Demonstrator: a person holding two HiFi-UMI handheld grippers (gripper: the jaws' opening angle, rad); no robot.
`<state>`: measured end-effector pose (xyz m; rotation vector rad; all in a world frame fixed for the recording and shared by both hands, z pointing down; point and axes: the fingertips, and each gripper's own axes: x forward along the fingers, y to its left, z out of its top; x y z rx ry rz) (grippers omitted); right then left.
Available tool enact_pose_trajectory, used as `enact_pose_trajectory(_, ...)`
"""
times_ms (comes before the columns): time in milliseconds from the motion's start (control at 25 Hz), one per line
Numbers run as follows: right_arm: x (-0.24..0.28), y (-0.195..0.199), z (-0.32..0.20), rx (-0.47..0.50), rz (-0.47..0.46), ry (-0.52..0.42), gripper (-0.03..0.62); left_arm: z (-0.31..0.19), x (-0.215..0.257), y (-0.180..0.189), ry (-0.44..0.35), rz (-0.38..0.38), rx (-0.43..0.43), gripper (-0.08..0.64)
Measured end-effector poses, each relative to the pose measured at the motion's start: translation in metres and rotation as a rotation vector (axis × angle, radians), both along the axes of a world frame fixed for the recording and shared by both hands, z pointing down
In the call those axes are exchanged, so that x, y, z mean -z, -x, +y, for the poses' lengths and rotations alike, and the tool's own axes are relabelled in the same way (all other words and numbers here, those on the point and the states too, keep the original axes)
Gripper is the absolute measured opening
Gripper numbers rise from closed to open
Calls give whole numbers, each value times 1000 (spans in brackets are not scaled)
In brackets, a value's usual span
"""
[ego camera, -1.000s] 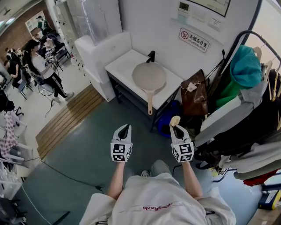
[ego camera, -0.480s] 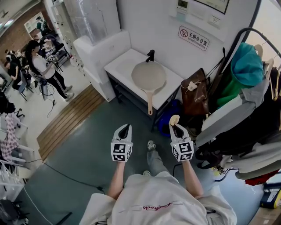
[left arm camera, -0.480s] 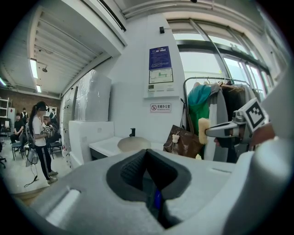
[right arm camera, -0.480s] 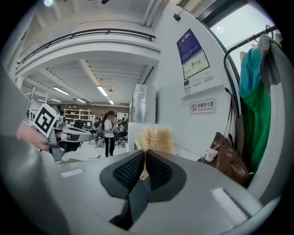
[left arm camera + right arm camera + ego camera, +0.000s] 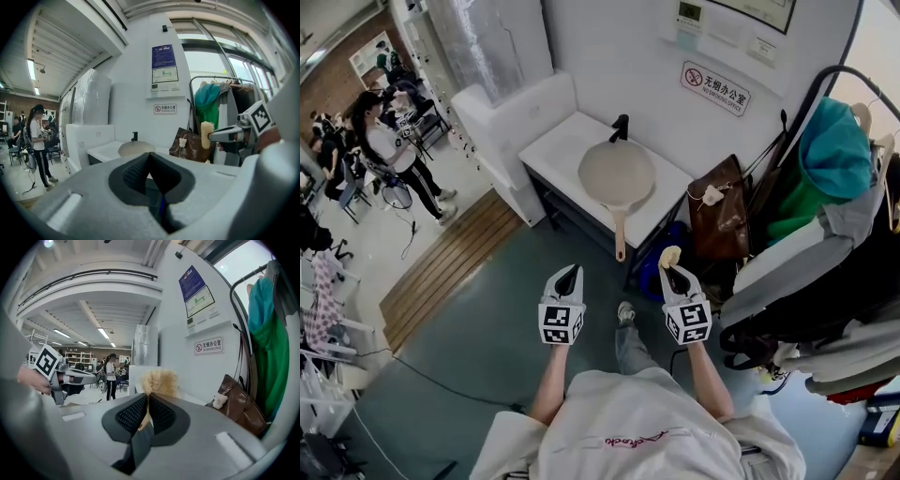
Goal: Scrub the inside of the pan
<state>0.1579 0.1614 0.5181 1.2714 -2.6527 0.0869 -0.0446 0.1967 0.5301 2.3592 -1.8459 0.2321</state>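
Right tool (image 5: 673,271) of mine is closed on a pale yellow fluffy scrubbing pad (image 5: 671,254). In the right gripper view the ribbed black pads meet around its lower part and the fuzzy tuft (image 5: 159,380) sticks up past the tool's (image 5: 148,400) tips. My left tool (image 5: 565,273) has its jaws brought together with nothing between them, and in its own view the two dark pads close to a point (image 5: 149,161).

I hold both tools side by side in front of my chest, over the grey-green floor (image 5: 487,319), well apart from the round beige pan with a long straight handle (image 5: 617,172). That pan lies on the white surface (image 5: 558,141) against the wall. Its handle points toward me and reaches past the front edge. A small black tap (image 5: 622,124) stands just behind the pan. From the left gripper view the pan (image 5: 136,148) shows low on the surface, with the scrubbing pad (image 5: 206,133) off to the right.

A brown leather bag (image 5: 722,208) hangs just right of the surface, beside a clothes rack carrying a teal garment (image 5: 834,141). A red-and-white prohibition sign (image 5: 713,86) is on the wall above. A person in a white top (image 5: 389,141) stands far off to the left.
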Motion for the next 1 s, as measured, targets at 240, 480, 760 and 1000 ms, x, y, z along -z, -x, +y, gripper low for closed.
enact_pose_trajectory(240,-2,8,-47,0,-8,9,23,-46,0,7,7,-6,0,0)
enact_pose_trajectory(480,-1,20,-100,14,-7,24,23,-100,1,15,24,-5,4,0)
enact_pose_trajectory(760,2,37,-167,51,9,39,23,-167,0,23,37,16,20,0)
enact_pose_trajectory(1000,6,49,-230,67,3,44,23,-227,2,29,49,14,25,0)
